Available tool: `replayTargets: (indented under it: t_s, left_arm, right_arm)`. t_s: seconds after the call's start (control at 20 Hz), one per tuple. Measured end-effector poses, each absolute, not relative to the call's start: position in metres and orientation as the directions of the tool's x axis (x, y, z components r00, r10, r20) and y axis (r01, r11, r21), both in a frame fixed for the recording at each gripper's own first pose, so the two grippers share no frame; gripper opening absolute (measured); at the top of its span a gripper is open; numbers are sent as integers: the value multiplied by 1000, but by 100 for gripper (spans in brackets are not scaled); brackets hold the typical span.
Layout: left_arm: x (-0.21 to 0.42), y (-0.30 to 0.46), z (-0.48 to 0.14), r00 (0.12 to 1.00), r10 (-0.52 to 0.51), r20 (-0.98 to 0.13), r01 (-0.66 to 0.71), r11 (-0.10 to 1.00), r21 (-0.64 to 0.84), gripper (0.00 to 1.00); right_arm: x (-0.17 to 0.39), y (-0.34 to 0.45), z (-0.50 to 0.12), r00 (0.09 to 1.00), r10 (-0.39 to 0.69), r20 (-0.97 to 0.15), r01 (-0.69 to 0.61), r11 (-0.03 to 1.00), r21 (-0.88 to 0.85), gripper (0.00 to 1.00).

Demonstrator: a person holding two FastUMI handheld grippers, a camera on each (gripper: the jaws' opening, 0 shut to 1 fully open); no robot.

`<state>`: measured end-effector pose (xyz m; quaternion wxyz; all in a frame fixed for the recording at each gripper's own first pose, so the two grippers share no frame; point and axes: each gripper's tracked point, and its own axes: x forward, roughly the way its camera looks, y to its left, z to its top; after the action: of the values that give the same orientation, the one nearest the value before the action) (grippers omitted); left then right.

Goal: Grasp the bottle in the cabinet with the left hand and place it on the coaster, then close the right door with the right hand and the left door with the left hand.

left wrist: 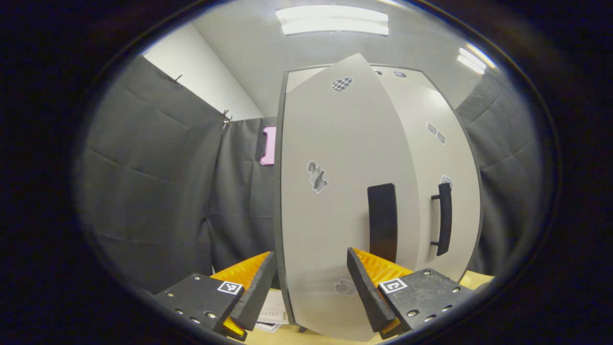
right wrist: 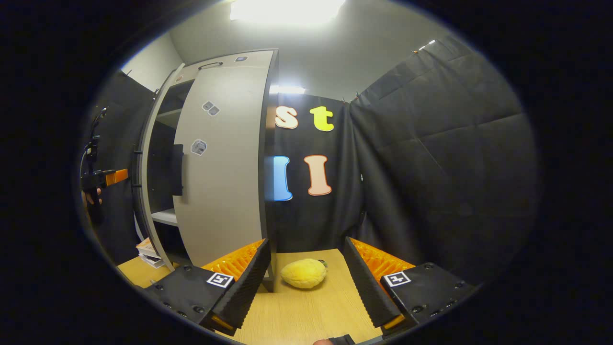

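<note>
Standing tall on the pale wooden bench (right wrist: 306, 306), the grey cabinet (right wrist: 225, 158) is the biggest thing here, its long axis upright; in the left gripper view the left door (left wrist: 335, 191) fills the middle, a flat light-grey panel with dark edging, a few small stickers and a black vertical handle (left wrist: 382, 223) near its free edge; that door stands slightly ajar, its free edge swung a little out in front of the right door (left wrist: 440, 158), which lies flush and carries its own black bar handle (left wrist: 444, 219), also upright; in the right gripper view the left door is seen from the side, angled outward, with a dark gap showing a white shelf (right wrist: 165, 216) inside; a stack of papers (right wrist: 149, 253) lies on the bench at the cabinet's foot; a yellow lemon-like fruit (right wrist: 303, 273) rests on the bench just right of the cabinet; the left gripper (left wrist: 311, 292) has its fingers spread apart, released, straddling the lower part of the left door's face without clamping it; the right gripper (right wrist: 306, 282) is likewise spread, grasping nothing, the fruit between and beyond its fingers.
</note>
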<state>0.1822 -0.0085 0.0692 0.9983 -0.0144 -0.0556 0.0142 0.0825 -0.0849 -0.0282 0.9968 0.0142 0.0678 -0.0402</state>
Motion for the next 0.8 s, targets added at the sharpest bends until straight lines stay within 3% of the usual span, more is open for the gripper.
replayTargets:
  t_s: [0.4, 0.45, 0.75, 0.8]
  left_arm:
    - [102, 34, 65, 992, 67, 104, -73, 996, 50, 94]
    - [91, 39, 65, 993, 65, 102, -72, 996, 62, 87]
    - [43, 56, 52, 996, 51, 69, -55, 997, 48, 88]
    - [34, 59, 50, 997, 50, 67, -53, 998, 43, 87]
  right_arm:
    - [76, -37, 6, 994, 80, -79, -76, 996, 53, 98]
    - [72, -31, 12, 994, 90, -67, -87, 995, 53, 98]
    - [48, -12, 28, 994, 92, -52, -90, 995, 33, 98]
    - [44, -12, 30, 996, 81, -49, -79, 996, 27, 94]
